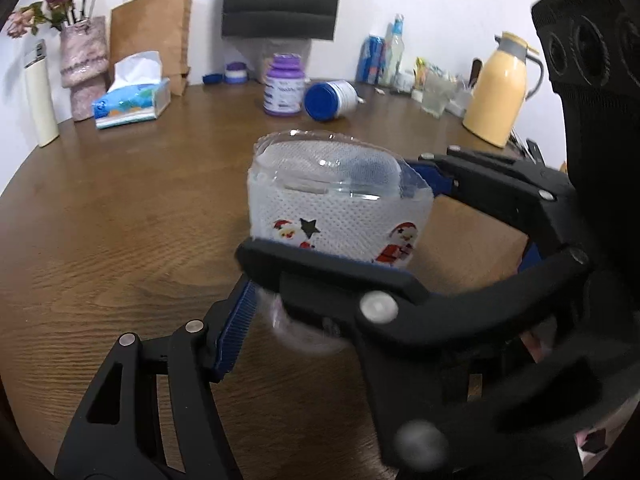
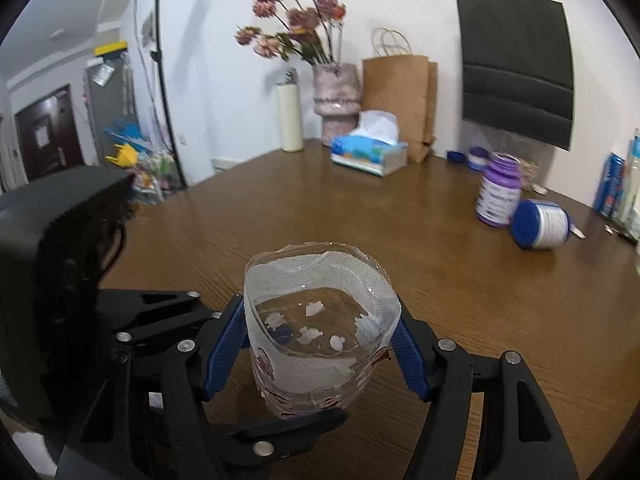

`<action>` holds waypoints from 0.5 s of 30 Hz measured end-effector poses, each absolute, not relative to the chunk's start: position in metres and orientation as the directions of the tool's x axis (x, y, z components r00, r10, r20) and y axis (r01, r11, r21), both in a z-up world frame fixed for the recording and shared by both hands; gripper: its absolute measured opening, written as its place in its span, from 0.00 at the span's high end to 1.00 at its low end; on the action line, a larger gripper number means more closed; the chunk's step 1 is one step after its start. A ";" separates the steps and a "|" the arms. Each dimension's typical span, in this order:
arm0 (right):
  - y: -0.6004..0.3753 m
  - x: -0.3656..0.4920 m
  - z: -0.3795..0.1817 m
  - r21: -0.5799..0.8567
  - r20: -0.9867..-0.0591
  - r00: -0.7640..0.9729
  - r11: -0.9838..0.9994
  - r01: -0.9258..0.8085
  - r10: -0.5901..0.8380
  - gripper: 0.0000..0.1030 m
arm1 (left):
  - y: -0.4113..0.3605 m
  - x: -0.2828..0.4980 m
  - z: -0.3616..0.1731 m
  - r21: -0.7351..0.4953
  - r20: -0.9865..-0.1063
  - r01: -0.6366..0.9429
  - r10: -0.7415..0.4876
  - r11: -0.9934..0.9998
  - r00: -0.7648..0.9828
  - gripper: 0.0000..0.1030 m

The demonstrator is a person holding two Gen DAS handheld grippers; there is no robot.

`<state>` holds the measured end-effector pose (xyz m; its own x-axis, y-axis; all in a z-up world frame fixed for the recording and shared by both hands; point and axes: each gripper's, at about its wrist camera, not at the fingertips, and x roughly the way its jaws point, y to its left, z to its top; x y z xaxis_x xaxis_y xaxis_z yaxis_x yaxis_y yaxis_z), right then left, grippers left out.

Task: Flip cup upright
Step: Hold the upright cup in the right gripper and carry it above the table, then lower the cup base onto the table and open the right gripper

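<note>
A clear plastic cup (image 1: pixel 340 200) with a white Santa-print sleeve stands upright, mouth up, above the wooden table (image 1: pixel 120 220). It also shows in the right wrist view (image 2: pixel 320 336). My right gripper (image 2: pixel 322 344) is shut on the cup, blue pads pressing its left and right sides; in the left wrist view its black fingers (image 1: pixel 340 276) cross in front of and behind the cup. My left gripper (image 1: pixel 288 312) is by the cup's base, with only one blue pad (image 1: pixel 236 328) showing beside it; I cannot tell whether the gripper grips.
A purple jar (image 1: pixel 283 85) and a toppled blue-lidded jar (image 1: pixel 330 99) lie at the back. A tissue box (image 1: pixel 132 100), paper bag (image 1: pixel 152 36), flower vase (image 1: pixel 84 64) and yellow thermos (image 1: pixel 500 92) line the table's far edge.
</note>
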<state>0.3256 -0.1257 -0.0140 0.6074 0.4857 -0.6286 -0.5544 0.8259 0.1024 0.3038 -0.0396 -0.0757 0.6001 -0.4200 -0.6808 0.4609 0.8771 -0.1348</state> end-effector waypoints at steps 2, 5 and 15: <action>-0.132 0.325 -0.017 0.088 -0.639 0.613 0.836 -0.542 0.465 0.30 | -0.039 0.298 -0.074 -0.118 -0.671 0.465 -0.415 0.878 0.614 0.25; -0.140 0.324 -0.018 0.042 -0.645 0.641 0.857 -0.514 0.416 0.27 | -0.034 0.291 -0.075 -0.111 -0.680 0.463 -0.407 0.879 0.610 0.15; -0.162 0.313 -0.009 0.082 -0.624 0.653 0.867 -0.491 0.428 0.23 | -0.013 0.284 -0.070 -0.084 -0.680 0.333 -0.298 0.939 0.670 0.13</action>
<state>0.3129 -0.1618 -0.0093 0.6534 0.4283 -0.6242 -0.4907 0.8675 0.0815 0.2840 -0.0131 -0.0700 0.6697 -0.2985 -0.6800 0.3334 0.9390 -0.0838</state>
